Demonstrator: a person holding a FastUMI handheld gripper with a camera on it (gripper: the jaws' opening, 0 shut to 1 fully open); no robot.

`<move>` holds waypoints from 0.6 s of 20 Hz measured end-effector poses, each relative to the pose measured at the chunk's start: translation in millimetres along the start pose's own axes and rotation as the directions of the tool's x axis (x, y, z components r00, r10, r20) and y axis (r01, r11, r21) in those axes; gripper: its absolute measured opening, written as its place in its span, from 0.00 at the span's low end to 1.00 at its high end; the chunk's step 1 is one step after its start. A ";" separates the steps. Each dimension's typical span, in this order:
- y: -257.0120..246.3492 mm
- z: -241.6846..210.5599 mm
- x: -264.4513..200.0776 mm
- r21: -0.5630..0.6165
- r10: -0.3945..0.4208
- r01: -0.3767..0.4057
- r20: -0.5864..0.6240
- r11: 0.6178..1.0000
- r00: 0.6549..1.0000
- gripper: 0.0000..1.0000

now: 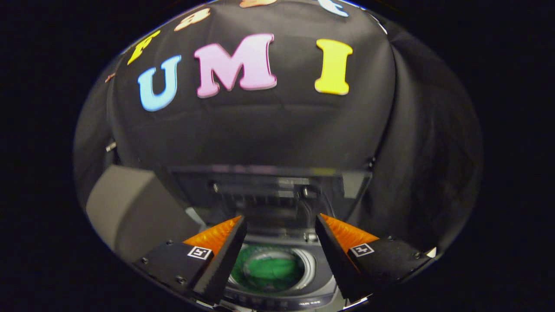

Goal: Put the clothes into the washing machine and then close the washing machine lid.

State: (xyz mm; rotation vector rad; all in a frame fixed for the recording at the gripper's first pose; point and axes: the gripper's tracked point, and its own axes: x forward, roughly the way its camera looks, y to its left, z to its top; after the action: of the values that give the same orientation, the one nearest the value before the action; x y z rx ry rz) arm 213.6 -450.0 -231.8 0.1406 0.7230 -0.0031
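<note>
1. The gripper (281,236) is hovering above the washing machine (277,294), its jaws standing wide apart and holding nothing.
2. The washing machine's lid (269,190) is standing raised, upright at the machine's rear edge, just beyond the fingertips.
3. A green garment (269,271) is lying inside the round drum (310,264), showing between the two fingers and below them.
4. A grey box-like object (130,208) is sitting beside the machine, beyond the left finger; what it is, I cannot tell.
</note>
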 end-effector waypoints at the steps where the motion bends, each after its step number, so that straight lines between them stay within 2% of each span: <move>1: 1.8 20.3 6.5 -0.003 -0.004 0.004 0.022 1.000 1.000 0.99; 3: 8.9 45.0 31.3 -0.016 -0.009 0.010 0.047 1.000 0.999 0.99; 6: 15.6 24.6 76.4 -0.007 0.044 -0.045 -0.057 0.999 0.997 1.00; 7: 14.5 30.7 87.2 0.035 0.048 -0.048 -0.001 0.998 0.999 1.00; 8: 11.7 20.1 89.9 0.044 0.034 -0.032 -0.044 0.998 0.998 1.00; 9: 12.1 21.1 84.5 0.012 0.037 -0.037 -0.032 0.999 0.999 1.00; 12: 13.8 29.3 98.5 0.044 0.019 -0.022 0.058 0.999 0.998 1.00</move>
State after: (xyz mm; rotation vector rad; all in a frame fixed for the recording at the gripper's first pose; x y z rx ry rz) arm 307.5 -435.7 -273.4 0.1895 0.6638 -0.0036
